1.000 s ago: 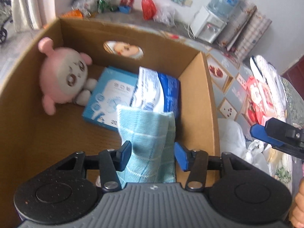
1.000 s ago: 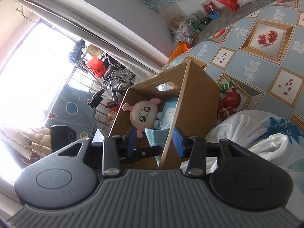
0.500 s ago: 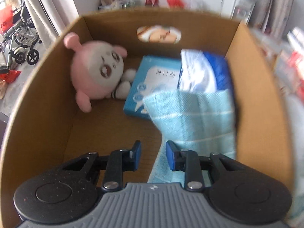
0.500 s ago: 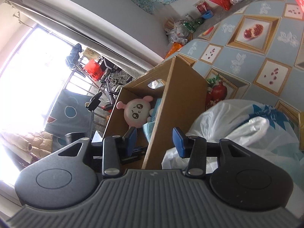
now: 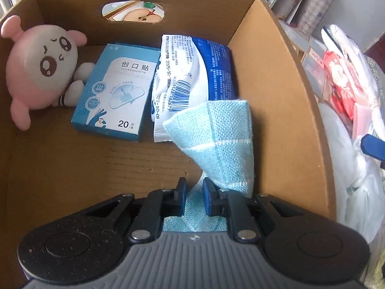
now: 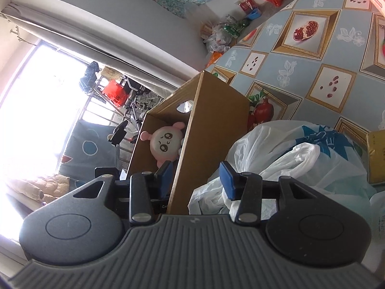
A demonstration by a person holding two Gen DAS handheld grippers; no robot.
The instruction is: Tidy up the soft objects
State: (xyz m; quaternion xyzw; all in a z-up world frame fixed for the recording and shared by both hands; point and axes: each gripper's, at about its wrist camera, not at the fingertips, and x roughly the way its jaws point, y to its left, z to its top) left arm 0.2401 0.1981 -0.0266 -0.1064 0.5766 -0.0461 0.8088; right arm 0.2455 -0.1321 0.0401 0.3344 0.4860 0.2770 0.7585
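My left gripper (image 5: 194, 190) is inside the cardboard box (image 5: 276, 91), nearly shut, with a folded light blue cloth (image 5: 219, 139) beside and under its right finger; no grip on it is clear. In the box lie a pink plush toy (image 5: 38, 69), a blue plaster box (image 5: 115, 96) and a white-and-blue wipes pack (image 5: 190, 74). My right gripper (image 6: 197, 180) is open and empty, its jaws either side of the box's side wall (image 6: 207, 130). The plush (image 6: 166, 142) shows there too.
White plastic bags (image 6: 288, 159) lie right of the box on a tablecloth with a fruit pattern (image 6: 312, 55). Red packets (image 5: 341, 82) lie further right. A window and curtain are at the left of the right wrist view.
My left gripper has narrowed from wide open around the cloth to nearly shut, and the cloth now lies to its right against the box wall. My right gripper moved closer to the box wall.
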